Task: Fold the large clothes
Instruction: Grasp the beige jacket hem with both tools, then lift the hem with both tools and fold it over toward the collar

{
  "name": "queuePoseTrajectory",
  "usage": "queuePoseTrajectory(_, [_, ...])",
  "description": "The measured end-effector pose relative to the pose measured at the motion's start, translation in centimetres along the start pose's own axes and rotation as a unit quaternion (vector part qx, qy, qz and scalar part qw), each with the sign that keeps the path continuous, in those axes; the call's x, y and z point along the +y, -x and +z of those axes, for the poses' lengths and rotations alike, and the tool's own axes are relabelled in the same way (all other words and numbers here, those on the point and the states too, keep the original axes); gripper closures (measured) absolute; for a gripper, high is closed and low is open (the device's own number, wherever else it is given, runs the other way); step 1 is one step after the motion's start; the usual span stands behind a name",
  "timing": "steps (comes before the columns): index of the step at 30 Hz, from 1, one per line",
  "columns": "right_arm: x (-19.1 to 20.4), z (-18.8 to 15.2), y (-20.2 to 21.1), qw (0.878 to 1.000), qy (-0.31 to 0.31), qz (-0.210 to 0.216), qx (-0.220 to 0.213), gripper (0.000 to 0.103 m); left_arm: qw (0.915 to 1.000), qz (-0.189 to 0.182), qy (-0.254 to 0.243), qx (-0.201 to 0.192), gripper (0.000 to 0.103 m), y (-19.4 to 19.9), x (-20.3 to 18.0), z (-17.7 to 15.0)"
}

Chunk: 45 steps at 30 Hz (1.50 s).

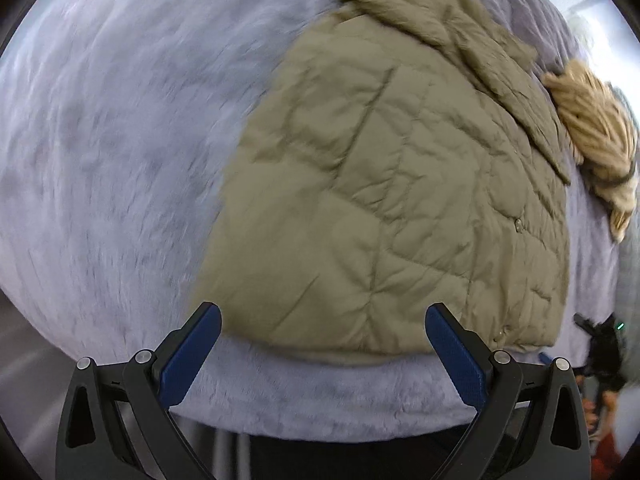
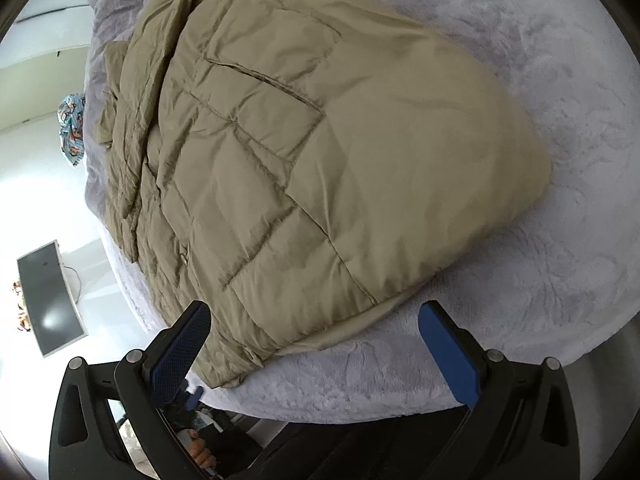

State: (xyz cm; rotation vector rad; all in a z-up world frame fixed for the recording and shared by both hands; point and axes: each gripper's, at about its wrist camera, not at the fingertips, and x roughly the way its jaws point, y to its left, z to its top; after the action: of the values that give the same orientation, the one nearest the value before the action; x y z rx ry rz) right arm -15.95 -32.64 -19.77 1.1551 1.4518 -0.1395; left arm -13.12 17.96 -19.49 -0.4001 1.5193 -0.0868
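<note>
An olive-tan quilted puffer coat point(image 1: 400, 184) lies folded on a grey fluffy bed cover point(image 1: 120, 140); it also shows in the right wrist view point(image 2: 320, 152). Its fur-trimmed hood point(image 1: 596, 132) lies at the far right of the left wrist view. My left gripper point(image 1: 322, 320) is open and empty, hovering over the coat's near hem. My right gripper point(image 2: 314, 320) is open and empty, just above the coat's near corner by the bed's front edge. The right gripper also shows small at the right edge of the left wrist view point(image 1: 600, 344).
The bed cover point(image 2: 540, 260) extends around the coat. A patterned cloth point(image 2: 72, 128) hangs off the bed's left edge. A monitor point(image 2: 50, 300) lies on the floor at left. The bed's front edge runs just ahead of both grippers.
</note>
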Motion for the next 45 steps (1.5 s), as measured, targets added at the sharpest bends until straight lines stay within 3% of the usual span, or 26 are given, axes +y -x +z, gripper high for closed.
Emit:
queuePoseTrajectory(4, [-1.7,-0.2,-0.2,1.0,-0.024,0.016,0.006,0.0,0.9981,-0.024,0.048,0.029,0.001,-1.3,2.8,-1.3])
queuePoseTrajectory(9, [-3.0,0.0,-1.0,0.998,-0.051,0.043,0.003,0.0,0.995,-0.063,0.057,0.052,0.001,-3.9,2.7,-1.7])
queuePoseTrajectory(14, [-3.5,0.6,-2.0,0.996,-0.063,0.058,-0.004,0.0,0.9942,-0.081,0.052,0.048,0.001,-5.8,0.9,-0.8])
queuePoseTrajectory(19, [-3.6,1.3,-2.1,0.987,-0.089,0.131,-0.02,0.002,0.9873,-0.125,0.091,0.035,0.001,-6.1,0.3,0.5])
queuePoseTrajectory(21, [-3.9,1.5,-2.4,0.983,-0.112,0.144,-0.024,0.011,0.9849,-0.137,0.101,0.031,0.005,-6.2,0.1,0.8])
queuePoseTrajectory(23, [-4.5,1.6,-2.9,0.981,-0.132,0.139,-0.015,0.035,0.984,-0.14,0.104,0.036,0.033,-6.5,-0.3,1.2])
queuePoseTrajectory(24, [-5.0,1.6,-3.3,0.98,-0.144,0.138,-0.008,0.038,0.9841,-0.138,0.104,0.04,0.044,-6.7,-0.4,1.3])
queuePoseTrajectory(25, [-5.4,1.6,-3.5,0.978,-0.152,0.145,-0.004,0.049,0.9843,-0.136,0.104,0.042,0.068,-6.8,-0.3,1.5])
queuePoseTrajectory(26, [-5.5,1.6,-3.4,0.978,-0.153,0.145,-0.004,0.069,0.9839,-0.138,0.105,0.042,0.081,-6.7,-0.2,1.6])
queuePoseTrajectory(28, [-5.4,1.6,-2.9,0.98,-0.145,0.136,-0.008,0.087,0.9833,-0.142,0.109,0.031,0.086,-5.9,-0.3,2.0])
queuePoseTrajectory(29, [-5.1,1.6,-2.7,0.982,-0.136,0.134,-0.01,0.091,0.9836,-0.144,0.106,0.025,0.088,-5.5,-0.4,2.1])
queuePoseTrajectory(36, [1.3,3.2,1.4,0.992,-0.011,0.117,-0.038,0.094,0.9852,-0.156,0.052,-0.048,0.088,0.4,-3.8,5.6])
queuePoseTrajectory(45, [12.8,7.6,6.2,0.98,0.132,0.109,-0.101,0.095,0.9702,-0.175,-0.009,-0.167,0.088,6.4,-9.7,14.7])
